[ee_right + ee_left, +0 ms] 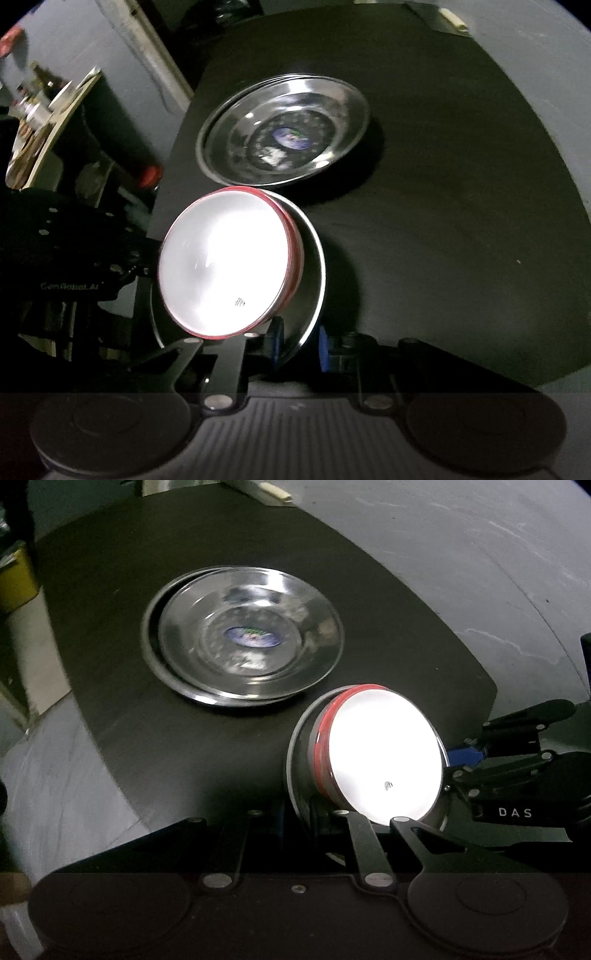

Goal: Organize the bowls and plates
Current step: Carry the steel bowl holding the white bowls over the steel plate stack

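bowl stack (236, 266) apparently clamped between both grippers

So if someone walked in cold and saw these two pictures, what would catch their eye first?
First, the glaring white bowl with a red rim, nested in a steel bowl and tilted up near the cameras, with the left gripper and right gripper closed on the steel rim from opposite sides. Next, the shiny stack of steel plates lying flat farther back on the black mat.

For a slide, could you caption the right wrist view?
Both grippers tilt a steel bowl holding a red-rimmed white bowl beside stacked steel plates.
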The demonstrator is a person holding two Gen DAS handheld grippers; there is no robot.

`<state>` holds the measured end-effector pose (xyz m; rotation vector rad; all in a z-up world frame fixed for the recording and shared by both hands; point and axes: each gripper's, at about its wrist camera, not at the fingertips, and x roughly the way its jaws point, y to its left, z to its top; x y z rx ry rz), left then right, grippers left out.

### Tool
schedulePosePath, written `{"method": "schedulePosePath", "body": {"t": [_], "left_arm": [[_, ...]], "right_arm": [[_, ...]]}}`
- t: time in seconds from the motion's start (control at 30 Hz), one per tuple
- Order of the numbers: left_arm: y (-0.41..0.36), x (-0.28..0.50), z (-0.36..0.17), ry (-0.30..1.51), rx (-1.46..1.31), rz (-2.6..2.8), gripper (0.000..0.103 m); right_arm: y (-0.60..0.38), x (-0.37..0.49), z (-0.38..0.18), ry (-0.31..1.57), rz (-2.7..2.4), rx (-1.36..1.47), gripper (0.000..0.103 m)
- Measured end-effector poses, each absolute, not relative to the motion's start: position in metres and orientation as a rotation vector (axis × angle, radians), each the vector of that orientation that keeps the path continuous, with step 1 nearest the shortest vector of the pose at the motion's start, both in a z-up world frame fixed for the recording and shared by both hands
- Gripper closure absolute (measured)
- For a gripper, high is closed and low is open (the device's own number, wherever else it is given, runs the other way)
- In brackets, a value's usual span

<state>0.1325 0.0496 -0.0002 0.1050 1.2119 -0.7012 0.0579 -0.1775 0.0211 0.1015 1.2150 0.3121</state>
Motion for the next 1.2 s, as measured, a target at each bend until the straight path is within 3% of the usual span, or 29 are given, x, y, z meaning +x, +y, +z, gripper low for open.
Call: {"method": "schedulePosePath", "body": {"t": [0.57, 1.2], "left_arm": [[0.005, 0.170, 0.023, 1.115, 0.090, -0.790, 0.092], [0.011, 0.218, 0.036, 1.049, -0.018, -0.696, 0.092]], "right_arm": [[-0.232, 0.058, 0.028, 1.111, 0.158, 0.306, 0.083], [-0.234, 0.118, 0.050, 1.054, 0.249, 0.204, 0.083]]}}
